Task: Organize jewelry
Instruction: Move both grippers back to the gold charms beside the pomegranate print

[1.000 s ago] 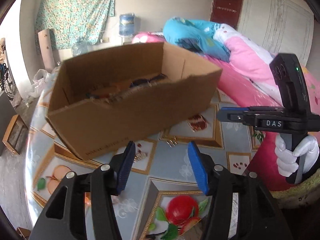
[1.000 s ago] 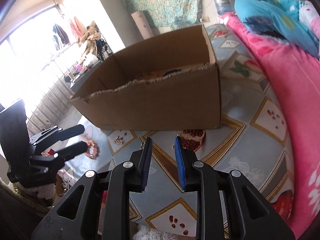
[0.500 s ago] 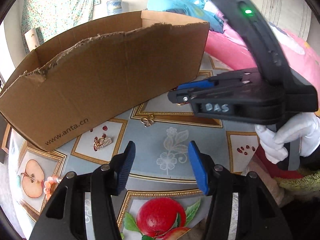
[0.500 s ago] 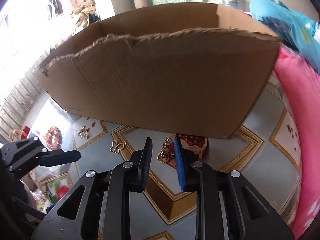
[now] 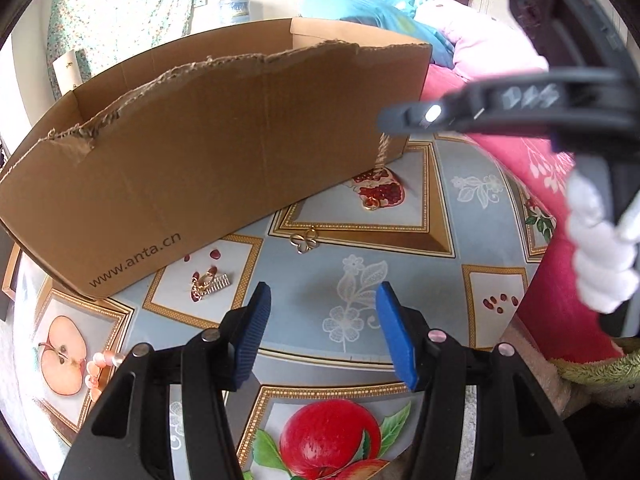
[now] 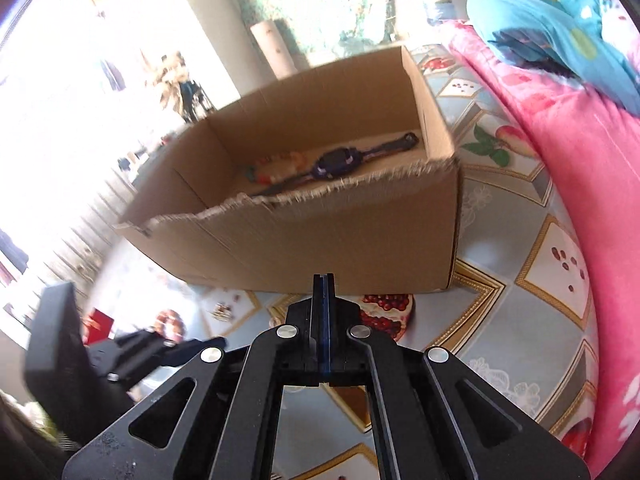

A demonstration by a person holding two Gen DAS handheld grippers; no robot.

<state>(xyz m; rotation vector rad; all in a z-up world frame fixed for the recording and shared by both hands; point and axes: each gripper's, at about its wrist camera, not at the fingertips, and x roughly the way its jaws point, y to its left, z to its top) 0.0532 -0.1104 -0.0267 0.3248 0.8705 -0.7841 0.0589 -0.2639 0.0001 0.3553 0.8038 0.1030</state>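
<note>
We see a floral curtain (image 5: 120, 12) on the pale wall, pink bedding (image 6: 560, 140), and a glaring window (image 6: 80, 60).

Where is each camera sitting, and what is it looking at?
Left wrist view: sits on the left gripper, jaws open, looking over the fruit-print tablecloth at the cardboard box; the right gripper dangles a gold chain, white-gloved hand beside it.
Right wrist view: sits on the right gripper, jaws shut, looking down into the cardboard box at a watch.
Both share the box, the tablecloth and the pink bedding.
</note>
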